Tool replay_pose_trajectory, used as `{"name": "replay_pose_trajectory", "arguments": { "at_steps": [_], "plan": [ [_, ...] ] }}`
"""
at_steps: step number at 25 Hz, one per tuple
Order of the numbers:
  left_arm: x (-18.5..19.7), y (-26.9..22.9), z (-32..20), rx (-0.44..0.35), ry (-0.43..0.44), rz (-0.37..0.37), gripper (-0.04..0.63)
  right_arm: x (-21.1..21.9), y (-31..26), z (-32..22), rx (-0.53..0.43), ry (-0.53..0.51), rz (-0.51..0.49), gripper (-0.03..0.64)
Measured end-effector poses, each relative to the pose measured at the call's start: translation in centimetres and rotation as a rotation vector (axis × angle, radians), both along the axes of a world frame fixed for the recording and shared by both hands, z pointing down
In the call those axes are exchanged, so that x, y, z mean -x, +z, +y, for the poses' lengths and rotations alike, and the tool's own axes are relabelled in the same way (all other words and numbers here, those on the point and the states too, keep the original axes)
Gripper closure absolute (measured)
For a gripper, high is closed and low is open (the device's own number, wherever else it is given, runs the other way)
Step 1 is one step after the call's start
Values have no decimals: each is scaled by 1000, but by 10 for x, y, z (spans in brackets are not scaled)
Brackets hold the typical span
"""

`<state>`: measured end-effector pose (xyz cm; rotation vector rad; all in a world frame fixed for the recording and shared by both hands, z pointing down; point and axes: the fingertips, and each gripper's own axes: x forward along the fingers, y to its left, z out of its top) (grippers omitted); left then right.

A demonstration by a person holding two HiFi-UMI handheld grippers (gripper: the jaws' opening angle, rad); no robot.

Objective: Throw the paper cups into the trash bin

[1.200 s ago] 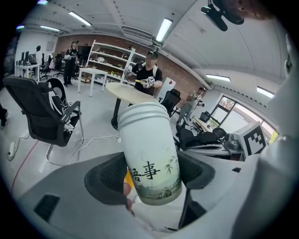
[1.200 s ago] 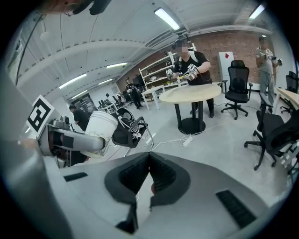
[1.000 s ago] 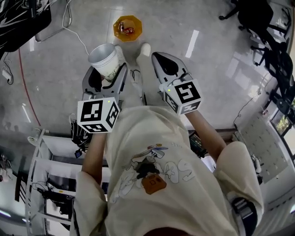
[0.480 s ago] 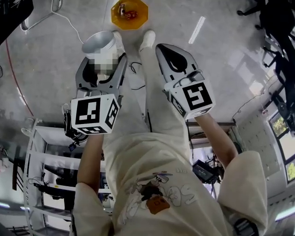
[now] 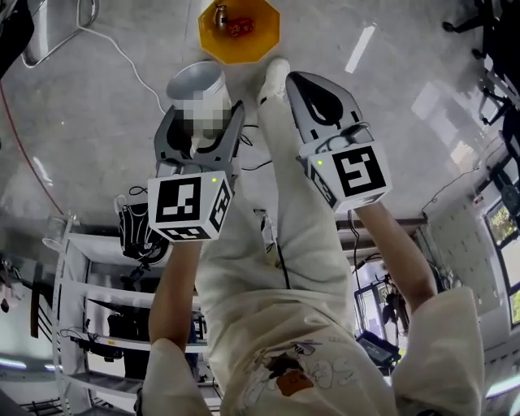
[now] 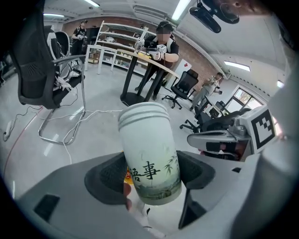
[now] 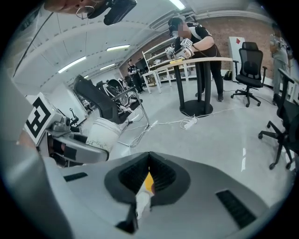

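A white paper cup (image 5: 197, 84) with printed characters and bamboo stands upright between the jaws of my left gripper (image 5: 203, 123), which is shut on its lower half. The left gripper view shows the cup (image 6: 148, 151) close up, pinched between the dark pads (image 6: 106, 179). An orange octagonal trash bin (image 5: 238, 24) with some red and white litter inside sits on the floor just beyond the cup. My right gripper (image 5: 305, 86) is beside it on the right, shut and holding nothing. In the right gripper view a sliver of the bin (image 7: 148, 181) shows below the closed jaws (image 7: 149, 163).
The person's white shoe (image 5: 276, 70) steps forward beside the bin. A white cable (image 5: 122, 55) runs over the grey floor at left. A metal shelf rack (image 5: 73, 276) is behind at lower left. An office chair (image 6: 37, 60) and people at a standing table (image 6: 156, 65) are farther off.
The person has stepped closer to the orange bin, which now looks larger at the top. The cup stays held in the left gripper; the right stays shut.
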<state>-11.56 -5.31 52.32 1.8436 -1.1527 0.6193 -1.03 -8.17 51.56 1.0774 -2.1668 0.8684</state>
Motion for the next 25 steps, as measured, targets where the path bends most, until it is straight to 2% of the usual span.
{"name": "replay_pose_trajectory", "arguments": {
  "at_steps": [4,12,18,25],
  "plan": [
    [-7,57,-4,4,35,-10,259,-2,49,-10,17,12,28,609],
    [-21,161,-20,34,27,4,261,3,148,-6,49,-20,32,609],
    [-26,237,-32,68,30,-28,261,-2,220,-5,58,-20,41,609],
    [-35,312,-38,160,42,-51,261,0,284,-7,77,4,38,609]
  ]
}}
